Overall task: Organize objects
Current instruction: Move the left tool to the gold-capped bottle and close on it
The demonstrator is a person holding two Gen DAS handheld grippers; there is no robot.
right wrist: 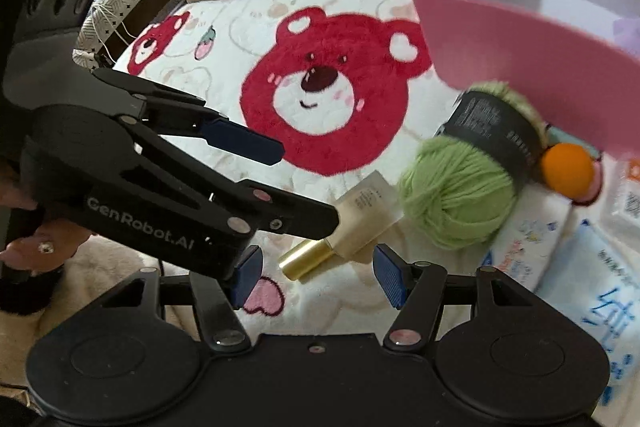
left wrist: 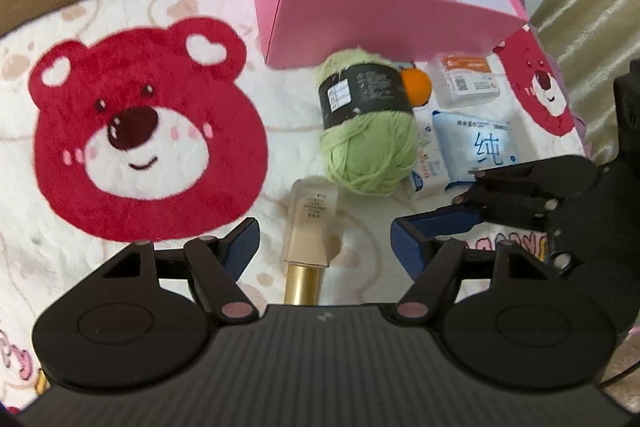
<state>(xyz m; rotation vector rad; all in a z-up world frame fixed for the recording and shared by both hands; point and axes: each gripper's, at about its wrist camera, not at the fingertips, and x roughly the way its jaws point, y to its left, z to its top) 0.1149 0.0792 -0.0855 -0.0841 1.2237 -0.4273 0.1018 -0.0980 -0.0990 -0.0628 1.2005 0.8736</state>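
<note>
Both grippers are converging on the cosmetic bottle [left wrist: 310,227] lying at six o'clock of the green yarn [left wrist: 366,131]. The left gripper [left wrist: 324,247] is straddling it, jaws spread; the right gripper [right wrist: 318,267] is spread too (empty). They are probably risking a collision, knocking the bottle away from the pink box [left wrist: 384,23].

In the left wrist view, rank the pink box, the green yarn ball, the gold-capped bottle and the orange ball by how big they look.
1. Pink box
2. Green yarn ball
3. Gold-capped bottle, partly hidden below, so its place is unsure
4. Orange ball, partly behind the yarn
</note>
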